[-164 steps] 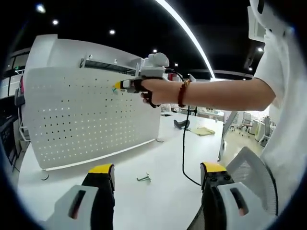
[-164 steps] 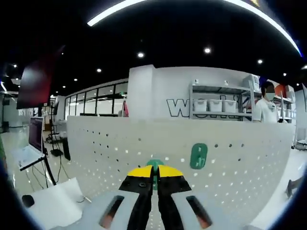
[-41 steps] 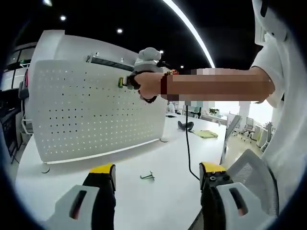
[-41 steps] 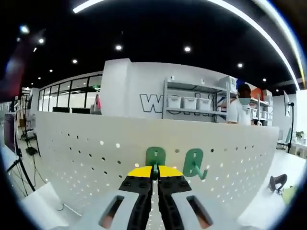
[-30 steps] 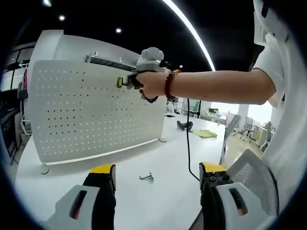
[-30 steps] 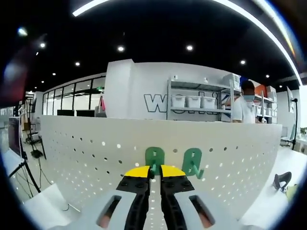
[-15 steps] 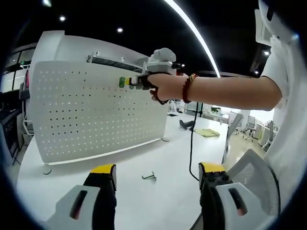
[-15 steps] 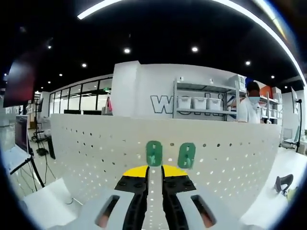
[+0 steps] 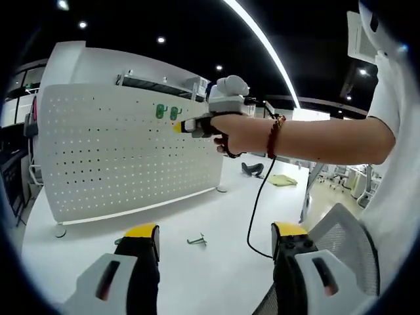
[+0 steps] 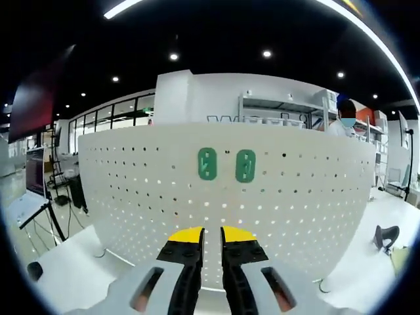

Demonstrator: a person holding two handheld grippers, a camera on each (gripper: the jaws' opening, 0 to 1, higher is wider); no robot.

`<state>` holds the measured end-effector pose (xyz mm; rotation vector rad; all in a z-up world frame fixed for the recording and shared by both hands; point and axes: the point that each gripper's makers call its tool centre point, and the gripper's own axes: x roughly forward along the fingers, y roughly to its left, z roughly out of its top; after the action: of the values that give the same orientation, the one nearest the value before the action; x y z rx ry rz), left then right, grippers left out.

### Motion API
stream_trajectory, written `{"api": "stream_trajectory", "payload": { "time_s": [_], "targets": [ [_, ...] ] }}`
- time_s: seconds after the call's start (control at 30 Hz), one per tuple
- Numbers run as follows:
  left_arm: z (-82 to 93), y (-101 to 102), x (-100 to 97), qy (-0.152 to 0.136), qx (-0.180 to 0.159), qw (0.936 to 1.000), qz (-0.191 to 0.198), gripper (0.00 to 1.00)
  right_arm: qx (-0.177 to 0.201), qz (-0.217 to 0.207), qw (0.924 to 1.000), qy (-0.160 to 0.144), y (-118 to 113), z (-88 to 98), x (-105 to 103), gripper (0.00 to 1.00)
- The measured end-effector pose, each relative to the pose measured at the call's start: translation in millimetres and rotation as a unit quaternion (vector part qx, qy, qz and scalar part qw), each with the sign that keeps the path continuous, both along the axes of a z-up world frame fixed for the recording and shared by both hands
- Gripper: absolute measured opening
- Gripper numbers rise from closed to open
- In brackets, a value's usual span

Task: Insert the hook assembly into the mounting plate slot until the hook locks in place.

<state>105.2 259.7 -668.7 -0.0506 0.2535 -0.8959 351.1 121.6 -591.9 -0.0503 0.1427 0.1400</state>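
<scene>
The white pegboard plate point(image 9: 98, 164) stands upright on the white table point(image 9: 210, 275). Two green hooks point(image 9: 159, 111) point(image 9: 174, 113) hang side by side near its top edge. In the right gripper view the same pair, left hook point(image 10: 207, 164) and right hook point(image 10: 245, 165), sit flat against the pegboard point(image 10: 131, 190). My right gripper point(image 10: 212, 236) is back from the board, jaws a small gap apart with nothing between them. A hand holds that right gripper point(image 9: 180, 126) just right of and below the hooks. My left gripper point(image 9: 215, 236) stands wide open low over the table.
A loose metal hook point(image 9: 195, 241) lies on the table in front of the board. A black cable point(image 9: 252, 210) hangs from the right gripper. A mesh chair point(image 9: 341, 230) is at lower right. A person point(image 10: 344, 125) stands by shelves behind the board.
The right gripper was shut on a green hook at the board. It has let go, leaving the hook hanging beside the other one, and has drawn back and down.
</scene>
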Motion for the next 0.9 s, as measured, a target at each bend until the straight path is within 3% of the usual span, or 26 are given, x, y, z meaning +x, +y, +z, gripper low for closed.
{"api": "stream_trajectory", "payload": {
  "time_s": [0.23,0.47,0.6,0.7,0.77,0.9],
  "targets": [
    [-0.3,0.4,-2.9,0.002,0.000,1.0000,0.001,0.71,-0.002,0.010,0.9996,0.026,-0.2,-23.0,-15.8,0.10],
    [-1.5,-3.4,-3.0,0.003,0.000,1.0000,0.000,0.71,0.006,0.028,0.9972,0.069,-4.1,-57.9,-33.4,0.14],
    [-4.4,-8.5,-4.4,0.008,-0.002,0.9999,-0.006,0.72,0.005,0.030,0.9949,0.096,-7.9,-81.3,-45.4,0.15],
    [-5.4,-11.0,-6.8,0.008,0.001,0.9999,-0.012,0.72,0.032,0.044,0.9911,0.121,-4.5,-103.7,-55.6,0.18],
    [-6.1,-11.0,-7.6,0.011,-0.001,0.9999,-0.013,0.72,0.019,0.041,0.9904,0.130,-5.9,-114.2,-61.1,0.18],
    [-6.8,-10.1,-8.7,0.011,0.000,0.9998,-0.014,0.71,0.031,0.050,0.9851,0.161,-2.5,-140.0,-74.7,0.20]
  ]
}}
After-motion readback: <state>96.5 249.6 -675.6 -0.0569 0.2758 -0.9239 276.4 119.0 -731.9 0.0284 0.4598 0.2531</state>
